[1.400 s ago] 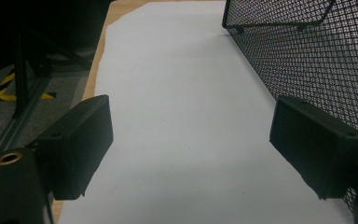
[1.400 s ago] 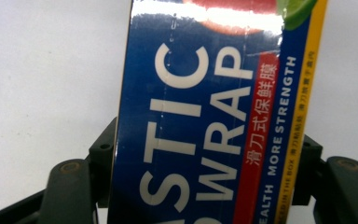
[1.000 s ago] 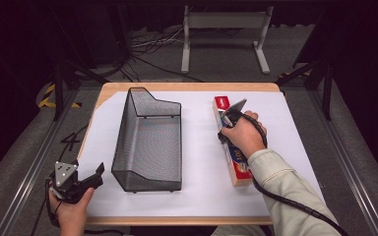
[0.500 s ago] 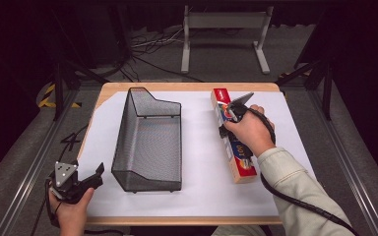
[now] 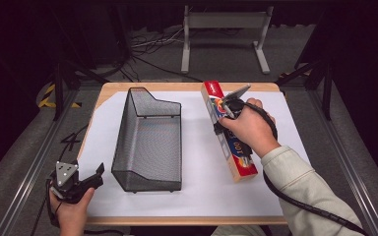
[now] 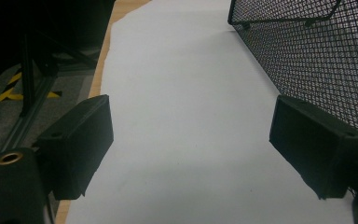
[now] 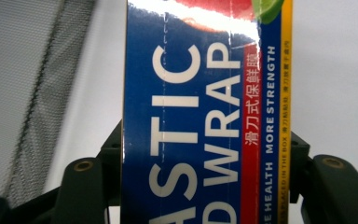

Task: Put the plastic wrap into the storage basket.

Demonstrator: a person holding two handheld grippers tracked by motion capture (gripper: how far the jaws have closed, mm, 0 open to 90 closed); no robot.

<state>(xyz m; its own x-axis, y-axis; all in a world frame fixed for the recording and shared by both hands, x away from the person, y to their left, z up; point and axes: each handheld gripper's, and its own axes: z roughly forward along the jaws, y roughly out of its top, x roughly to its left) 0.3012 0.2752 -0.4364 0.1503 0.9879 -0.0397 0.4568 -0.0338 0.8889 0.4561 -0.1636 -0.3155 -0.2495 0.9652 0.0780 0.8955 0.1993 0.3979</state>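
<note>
High view: my right hand (image 5: 248, 129) reaches forward, its claw (image 5: 225, 114) pinching the one plastic wrap box (image 5: 229, 132) lying beneath it on the surface (image 5: 197, 196). My left claw (image 5: 91, 178), spread and empty, rests just left of the single mesh basket (image 5: 149, 140).

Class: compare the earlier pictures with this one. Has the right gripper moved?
Yes. The right gripper has slid along the plastic wrap box toward the table's far edge.

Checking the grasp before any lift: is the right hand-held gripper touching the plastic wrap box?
Touching. In the right gripper view, the right hand-held gripper has a jaw pressed against each long side of the plastic wrap box.
</note>
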